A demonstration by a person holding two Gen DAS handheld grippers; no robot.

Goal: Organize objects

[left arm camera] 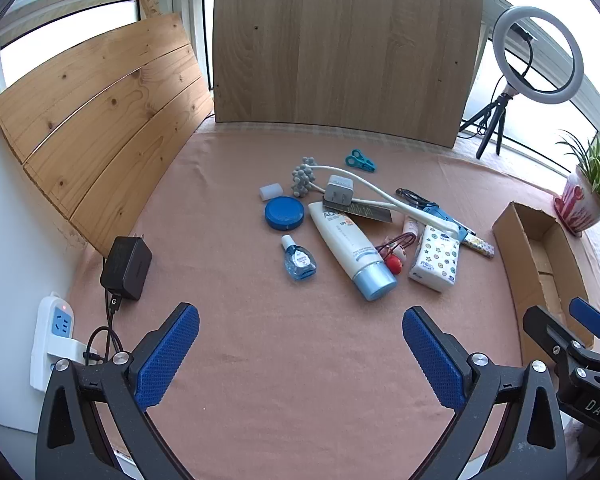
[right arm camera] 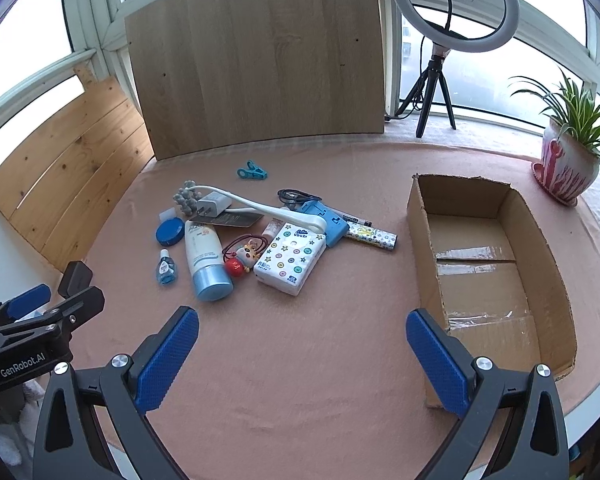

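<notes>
A heap of small items lies mid-table: a white sunscreen tube (left arm camera: pixel 350 246) (right arm camera: pixel 204 258) with a blue cap, a tissue pack (left arm camera: pixel 436 258) (right arm camera: pixel 290 258), a blue eye-drop bottle (left arm camera: pixel 299 260) (right arm camera: pixel 166 269), a round blue tin (left arm camera: pixel 284 213) (right arm camera: pixel 169 231), a white plug (left arm camera: pixel 339 192) (right arm camera: pixel 213 205), a white massager (left arm camera: pixel 304 176) (right arm camera: pixel 186 197) and a teal clip (left arm camera: pixel 360 161) (right arm camera: pixel 252 172). An empty cardboard box (right arm camera: pixel 556 264) (left arm camera: pixel 518 256) stands to the right. My left gripper (left arm camera: pixel 300 344) and right gripper (right arm camera: pixel 302 346) both hover open, short of the heap, holding nothing.
Wooden boards (left arm camera: pixel 340 48) lean at the back and left. A black charger (left arm camera: pixel 126 268) and a white power strip (left arm camera: pixel 54 336) sit at the left edge. A ring light on a tripod (right arm camera: pixel 454 8) and a potted plant (right arm camera: pixel 568 156) stand at the back right.
</notes>
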